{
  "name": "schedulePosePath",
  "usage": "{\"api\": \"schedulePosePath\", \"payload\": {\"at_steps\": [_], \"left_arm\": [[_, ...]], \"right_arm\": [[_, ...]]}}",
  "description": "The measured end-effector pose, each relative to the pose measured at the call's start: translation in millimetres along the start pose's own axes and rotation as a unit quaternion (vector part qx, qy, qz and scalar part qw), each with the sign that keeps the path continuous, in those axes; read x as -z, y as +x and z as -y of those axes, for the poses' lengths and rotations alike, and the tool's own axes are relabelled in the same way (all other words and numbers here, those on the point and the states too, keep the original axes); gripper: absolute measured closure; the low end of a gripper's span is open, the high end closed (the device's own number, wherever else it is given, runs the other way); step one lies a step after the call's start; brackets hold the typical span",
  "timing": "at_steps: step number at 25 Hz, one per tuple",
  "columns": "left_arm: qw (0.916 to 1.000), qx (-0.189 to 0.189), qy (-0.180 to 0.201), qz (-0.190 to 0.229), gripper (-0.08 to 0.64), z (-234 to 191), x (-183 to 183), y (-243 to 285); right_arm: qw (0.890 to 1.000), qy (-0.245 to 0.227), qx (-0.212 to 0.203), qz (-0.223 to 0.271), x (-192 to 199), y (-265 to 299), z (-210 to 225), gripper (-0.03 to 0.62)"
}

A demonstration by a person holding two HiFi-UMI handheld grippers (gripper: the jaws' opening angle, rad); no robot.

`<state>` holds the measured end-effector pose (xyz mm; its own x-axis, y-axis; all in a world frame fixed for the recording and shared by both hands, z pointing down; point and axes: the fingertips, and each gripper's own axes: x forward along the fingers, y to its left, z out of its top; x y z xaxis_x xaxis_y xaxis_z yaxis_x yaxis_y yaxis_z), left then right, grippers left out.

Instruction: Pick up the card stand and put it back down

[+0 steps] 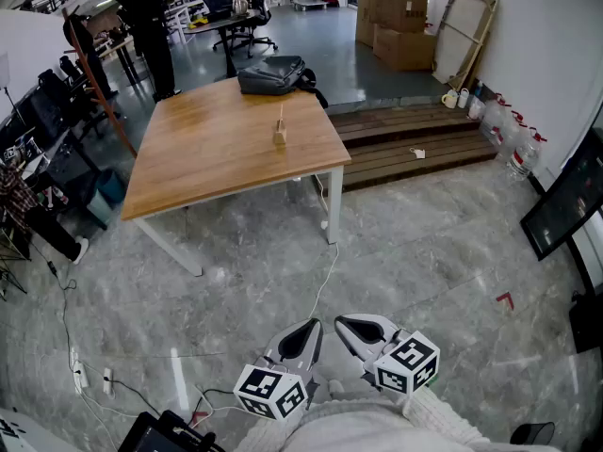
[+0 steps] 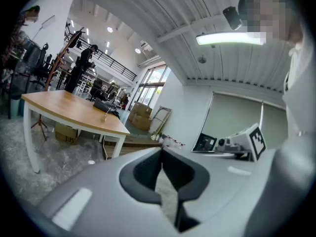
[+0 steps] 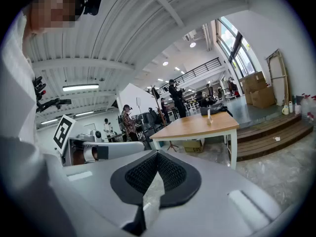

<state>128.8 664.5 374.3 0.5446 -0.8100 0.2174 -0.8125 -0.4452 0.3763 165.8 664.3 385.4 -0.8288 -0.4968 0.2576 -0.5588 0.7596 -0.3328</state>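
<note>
Card stand [image 1: 280, 136] stands on the tabletop [image 1: 207, 163] well apart from the left gripper [image 1: 303, 337] and right gripper [image 1: 363, 330], both with jaws together and empty, so step closer and open one before reaching.

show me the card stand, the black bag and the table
card stand [image 1: 280, 137]: head view, its wooden base
black bag [image 1: 273, 73]: head view, its middle
table [image 1: 207, 158]: head view, bare top
</note>
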Motion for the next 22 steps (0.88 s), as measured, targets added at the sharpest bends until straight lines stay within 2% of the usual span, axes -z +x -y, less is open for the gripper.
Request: {"api": "schedulePosePath", "payload": {"at_steps": [8, 14, 22], "left_arm": [[0.9995, -0.006, 0.007, 0.031, 0.552, -48.3, -28.6, 46.9], [0.9997, 0.004, 0.011, 0.02, 0.552, -107.8, -51.2, 89.5], [0.9988, 0.019, 0.037, 0.026, 0.554, -209.4, -145.2, 156.3]], "right_arm": [[1.0, -0.014, 0.001, 0.004, -21.3, 41.5, 49.8, 0.595], [1.0, -0.007, 0.011, 0.007, -43.7, 109.1, 89.3, 0.595], [0.999, -0.033, 0.023, 0.031, -131.8, 225.1, 143.6, 0.595]]}}
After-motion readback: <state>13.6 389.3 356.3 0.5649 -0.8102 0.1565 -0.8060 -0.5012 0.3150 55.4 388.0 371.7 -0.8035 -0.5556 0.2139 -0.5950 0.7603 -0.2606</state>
